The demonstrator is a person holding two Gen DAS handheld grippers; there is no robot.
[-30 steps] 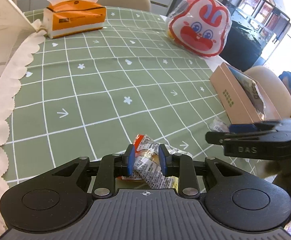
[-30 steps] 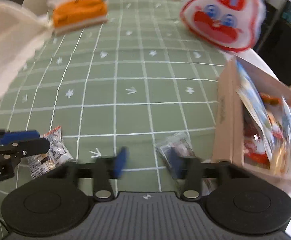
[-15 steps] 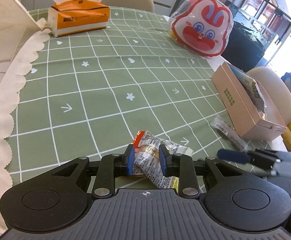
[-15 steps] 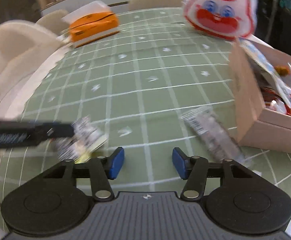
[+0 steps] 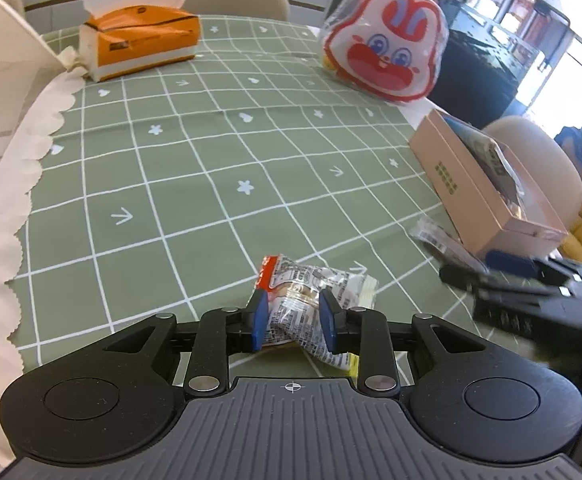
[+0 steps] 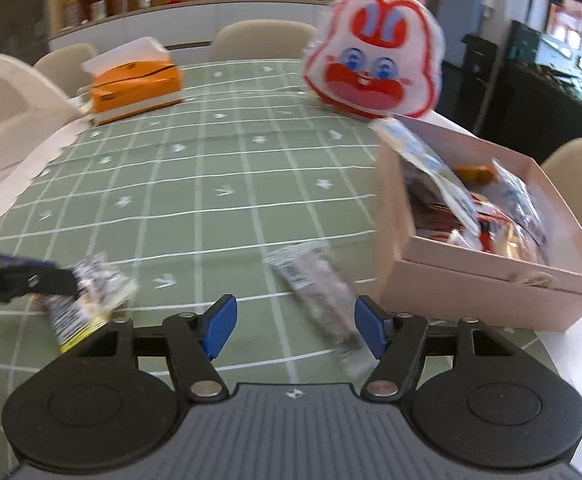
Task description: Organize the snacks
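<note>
My left gripper [image 5: 293,316] is shut on a crinkly red and silver snack packet [image 5: 311,292] at the near edge of the green checked tablecloth; the packet also shows in the right wrist view [image 6: 87,300]. My right gripper [image 6: 295,326] is open, its jaws on either side of a long clear snack packet [image 6: 319,284] that lies on the cloth beside a cardboard box [image 6: 491,280] with several snacks inside. The box [image 5: 487,196] and long packet [image 5: 443,240] also show at the right in the left wrist view, with the right gripper [image 5: 531,280] blurred beside them.
A big red and white rabbit-face bag [image 5: 383,44] and an orange tissue box [image 5: 139,40] stand at the far side of the table. A white scalloped cloth [image 5: 7,184] hangs along the left edge. Chairs [image 6: 263,40] surround the table.
My right gripper has swung right and lowered so its open jaws flank the long packet beside the box. My left gripper stays shut on its packet, hardly moved.
</note>
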